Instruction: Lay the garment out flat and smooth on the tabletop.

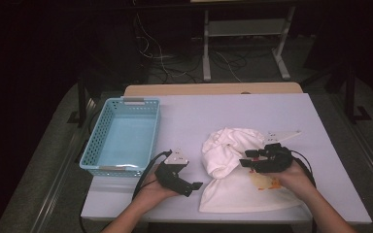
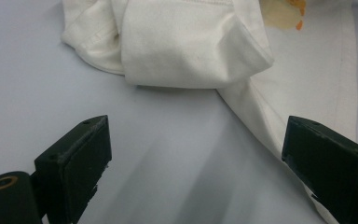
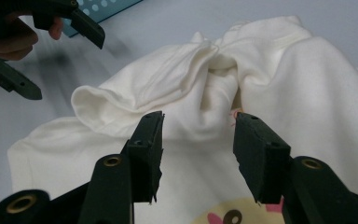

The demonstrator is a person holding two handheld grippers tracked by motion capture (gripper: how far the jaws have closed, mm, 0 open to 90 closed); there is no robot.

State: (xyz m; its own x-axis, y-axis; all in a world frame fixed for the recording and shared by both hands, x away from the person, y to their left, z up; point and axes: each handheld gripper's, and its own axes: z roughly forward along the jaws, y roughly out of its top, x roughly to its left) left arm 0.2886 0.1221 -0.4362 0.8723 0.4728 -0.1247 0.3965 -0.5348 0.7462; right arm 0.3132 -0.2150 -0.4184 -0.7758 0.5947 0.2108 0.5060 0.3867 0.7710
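A cream-white garment (image 1: 233, 170) with a yellow and orange print (image 1: 264, 182) lies crumpled on the white table, its upper half bunched into folds (image 3: 205, 88). My right gripper (image 1: 248, 158) hovers over the garment's right side, jaws open, with the bunched fabric just ahead of them (image 3: 198, 135). My left gripper (image 1: 194, 187) sits low at the garment's lower left corner, open, with bare table between its jaws (image 2: 196, 163). The garment's folded edge (image 2: 191, 51) lies ahead of it and the hem runs beside its right jaw.
A light blue plastic basket (image 1: 102, 141) stands empty at the table's left. The table (image 1: 199, 111) has bare room at the back and between the basket and the garment. Beyond the far edge are a wooden board, cables and a metal stand on the floor.
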